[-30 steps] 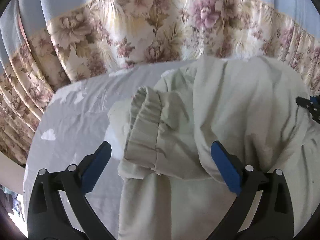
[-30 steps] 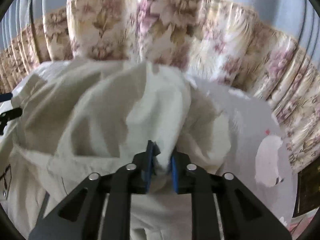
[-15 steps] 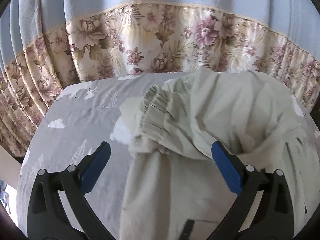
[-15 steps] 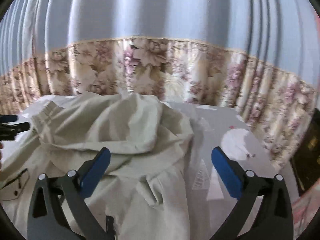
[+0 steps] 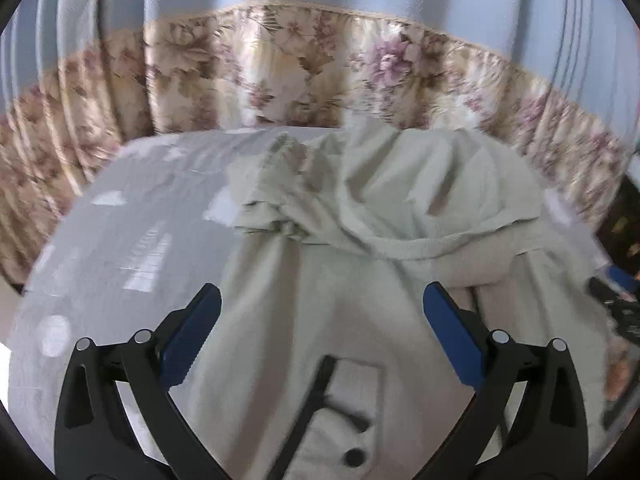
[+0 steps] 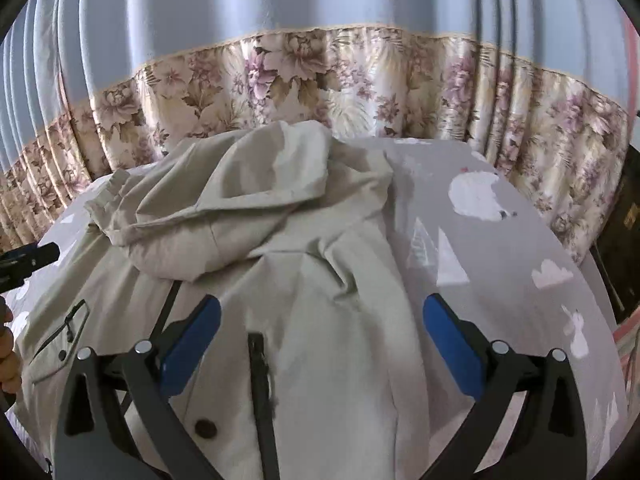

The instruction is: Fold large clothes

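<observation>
A large cream hooded jacket (image 5: 320, 280) lies front-up on the grey patterned bed sheet (image 5: 120, 240), its hood and a gathered cuff (image 5: 280, 160) bunched at the far end. In the right wrist view the jacket (image 6: 320, 280) shows a dark zip, a button and a chest pocket. My left gripper (image 5: 320, 328) is open and empty above the jacket's body. My right gripper (image 6: 320, 332) is open and empty above the jacket's right side. The left gripper's tip shows at the left edge of the right wrist view (image 6: 32, 256).
A floral curtain band (image 6: 320, 80) under blue drapes hangs close behind the bed's far edge. Bare grey sheet (image 6: 500, 280) lies to the right of the jacket and to its left. Dark furniture (image 6: 624, 240) stands at the far right.
My right gripper opened and let go of the jacket fabric. Both grippers pulled back toward me and rose, so the folded-over hood and sleeve now lie farther away.
</observation>
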A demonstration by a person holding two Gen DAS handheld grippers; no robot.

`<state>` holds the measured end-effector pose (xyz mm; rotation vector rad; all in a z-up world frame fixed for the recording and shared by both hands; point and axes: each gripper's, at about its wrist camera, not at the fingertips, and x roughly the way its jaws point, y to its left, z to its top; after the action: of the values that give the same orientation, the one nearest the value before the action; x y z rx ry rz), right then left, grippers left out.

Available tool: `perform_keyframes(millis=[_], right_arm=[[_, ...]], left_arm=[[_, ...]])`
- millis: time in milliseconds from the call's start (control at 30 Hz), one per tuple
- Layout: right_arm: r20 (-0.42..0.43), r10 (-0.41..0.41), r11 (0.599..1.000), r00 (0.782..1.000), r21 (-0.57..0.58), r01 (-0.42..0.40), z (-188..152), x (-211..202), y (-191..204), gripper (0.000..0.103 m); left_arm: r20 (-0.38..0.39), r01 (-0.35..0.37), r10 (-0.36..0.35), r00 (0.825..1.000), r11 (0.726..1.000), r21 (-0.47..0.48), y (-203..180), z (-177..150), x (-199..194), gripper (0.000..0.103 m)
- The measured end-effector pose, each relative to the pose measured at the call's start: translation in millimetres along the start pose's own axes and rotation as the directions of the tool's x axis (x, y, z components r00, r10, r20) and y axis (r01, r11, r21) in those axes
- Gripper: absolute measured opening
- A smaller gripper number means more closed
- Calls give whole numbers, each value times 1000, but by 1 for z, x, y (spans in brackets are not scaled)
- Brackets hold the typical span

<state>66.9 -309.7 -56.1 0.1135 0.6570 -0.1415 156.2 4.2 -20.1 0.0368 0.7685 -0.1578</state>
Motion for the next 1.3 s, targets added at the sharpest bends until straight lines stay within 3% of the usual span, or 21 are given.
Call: perform_keyframes(millis=[133,233,367,500,633,733,833,867,900,967,1033,1067,1100,1167,1300], right_arm=[[10,12,997,1000,70,-13,-6,-11,-5,101],[1,2,998,1000,66,-2,-11,-18,-3,101],[31,-89,996,996,13,88,-22,-34,1,101],[50,-102,995,994,-18,103,-35,-46,-1,101],[88,-141,989,986,-28,144,-48,-57,-1,101],[54,-193,980,980,-42,195,-49,-53,-8,101],[-27,-227,971,973,-75,225,-53,-46,-17,100],[-52,-230,971,972,-79,226,-55,-44,-20,92],[-69,-230,972,971,-73,225,-57,-43,-22,75],[-127,-193,981,973,-47,188,-61,-37,-31,55],[-181,-164,986,970,-42,159,-66,-28,-34,50],[-190,-152,988,970,-47,146,-69,-25,-33,39],[-188,-128,991,974,-51,121,-71,-25,-32,7],[-184,-94,995,979,-46,87,-71,-25,-34,5],[-81,-208,977,975,22,210,-56,-44,-74,4]], left_arm=[[-12,-98,98,995,995,25,-2,-5,-3,100],[-27,-107,108,994,994,21,3,-11,-4,100],[-22,-115,115,993,993,-10,16,-30,-17,100],[-15,-109,109,994,993,-51,36,-54,-34,100],[-57,-99,95,994,993,-70,55,-81,-38,100],[-80,-121,116,990,991,-60,59,-93,-36,100],[-93,-99,92,991,993,-67,61,-97,-35,100],[-93,-97,90,992,993,-69,61,-97,-35,100],[-95,-95,88,992,993,-70,61,-98,-34,100],[-99,-88,81,992,994,-71,59,-98,-32,100],[-108,-76,68,992,995,-70,56,-98,-29,100],[-112,-73,66,991,995,-65,55,-98,-28,100],[-115,-74,66,991,996,-59,53,-98,-27,100],[-114,-76,71,991,996,-44,49,-97,-28,100],[-110,-95,91,990,995,-40,49,-93,-31,100]])
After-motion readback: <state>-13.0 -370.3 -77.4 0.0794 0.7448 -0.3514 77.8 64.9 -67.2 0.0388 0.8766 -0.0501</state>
